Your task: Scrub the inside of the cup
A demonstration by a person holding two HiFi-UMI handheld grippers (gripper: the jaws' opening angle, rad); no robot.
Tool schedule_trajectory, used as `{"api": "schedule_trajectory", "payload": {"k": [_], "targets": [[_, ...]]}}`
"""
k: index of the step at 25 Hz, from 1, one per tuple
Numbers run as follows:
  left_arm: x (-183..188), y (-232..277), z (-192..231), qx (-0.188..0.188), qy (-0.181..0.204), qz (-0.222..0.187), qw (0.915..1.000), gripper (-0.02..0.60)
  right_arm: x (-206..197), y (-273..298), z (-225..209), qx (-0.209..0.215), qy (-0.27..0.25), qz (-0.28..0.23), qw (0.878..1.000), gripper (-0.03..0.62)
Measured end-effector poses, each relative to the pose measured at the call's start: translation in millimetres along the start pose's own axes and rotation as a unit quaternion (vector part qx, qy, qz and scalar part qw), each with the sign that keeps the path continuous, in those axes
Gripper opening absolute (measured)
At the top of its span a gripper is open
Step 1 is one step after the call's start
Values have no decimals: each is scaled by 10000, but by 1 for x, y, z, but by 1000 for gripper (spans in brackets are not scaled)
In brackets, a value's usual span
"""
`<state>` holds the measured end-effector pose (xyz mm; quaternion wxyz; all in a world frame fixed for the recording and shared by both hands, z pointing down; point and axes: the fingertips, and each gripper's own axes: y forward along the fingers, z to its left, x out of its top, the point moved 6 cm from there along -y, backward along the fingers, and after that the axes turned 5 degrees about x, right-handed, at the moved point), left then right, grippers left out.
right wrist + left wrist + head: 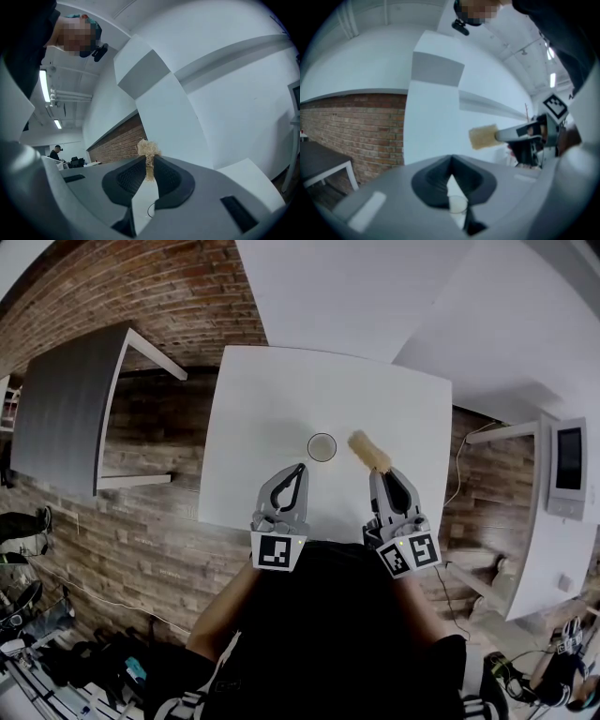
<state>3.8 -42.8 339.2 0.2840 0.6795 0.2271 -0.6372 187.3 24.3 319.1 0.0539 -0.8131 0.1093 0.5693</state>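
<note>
A small clear cup [322,447] stands upright on the white table [272,399], ahead of and between both grippers. My left gripper [299,470] hovers just short of the cup, to its left, shut with nothing in it. In the left gripper view the cup [457,205] shows through the slit below the closed jaws [451,172]. My right gripper [382,473] is shut on the end of a tan fibrous scrubber [369,452], which sticks out toward the cup's right side, apart from it. In the right gripper view the scrubber [149,150] is pinched between the pads.
A dark grey table [66,409] stands to the left over the brick-patterned floor. At the right is a white desk with a small screen [569,460]. A person's shoes [21,521] and cables lie at the far left. The white table's near edge runs under both grippers.
</note>
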Motion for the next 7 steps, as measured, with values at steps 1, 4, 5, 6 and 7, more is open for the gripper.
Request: {"api": "schedule_trajectory", "payload": {"k": [1,4,5,6,7], "targets": [[0,0,0,-9,21,-8,10000,5,0,0,0,1,-1,14,10000,46],[0,0,2,-25,78,-9,10000,5,-1,1,2,10,-2,33,10000,46],[0,0,3,-28,89,-6,10000,5,-1,2,2,13,-5,36,10000,46],[0,0,3,-28,92,-2,10000,5,-1,3,3,17,-9,39,10000,46],[-1,0,4,-27,91,2,10000,5,-1,3,3,22,-12,41,10000,46]]}}
